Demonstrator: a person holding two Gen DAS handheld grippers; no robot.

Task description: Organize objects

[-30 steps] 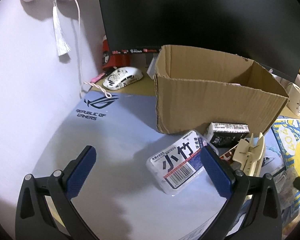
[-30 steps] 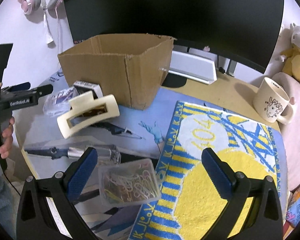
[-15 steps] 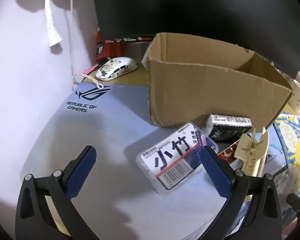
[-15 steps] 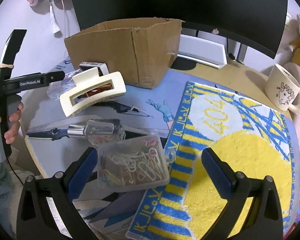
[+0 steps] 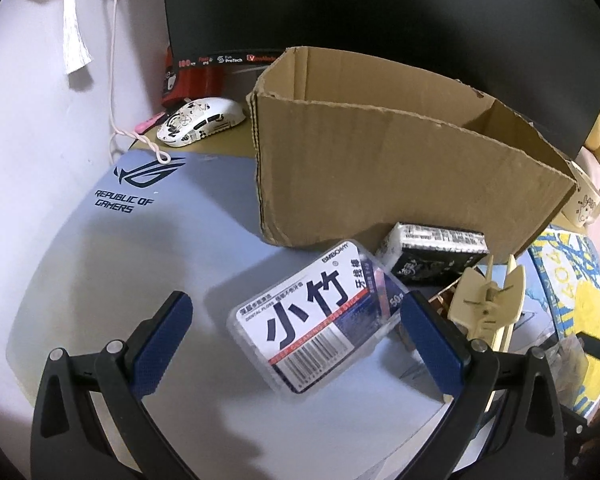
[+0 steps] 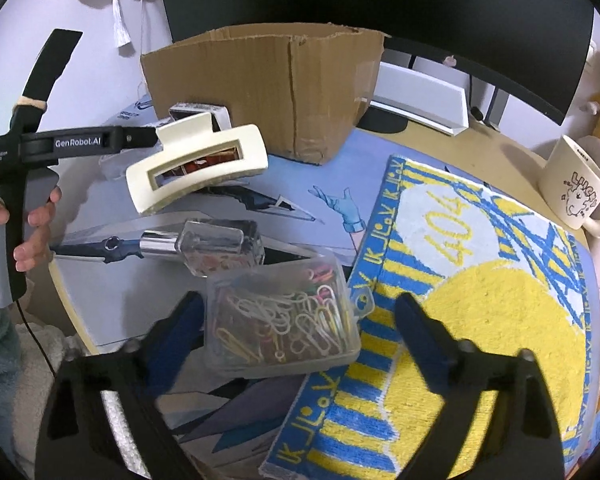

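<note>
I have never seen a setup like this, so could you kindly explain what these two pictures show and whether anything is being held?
There is no robot here: a person carries a hand-held two-finger gripper in each hand, and each picture comes from a fisheye camera looking along one gripper's fingers.

In the left wrist view, the left gripper is open, its blue pads either side of a clear dental floss pick box lying on a grey desk mat. Behind it stand a cardboard box and a small black-and-white packet.

In the right wrist view, the right gripper is open around a clear case of paper clips, not squeezing it. Nearby lie a cream hair claw, a glass bottle, a yellow and blue towel and a mug.

Nothing is held yet.
</note>
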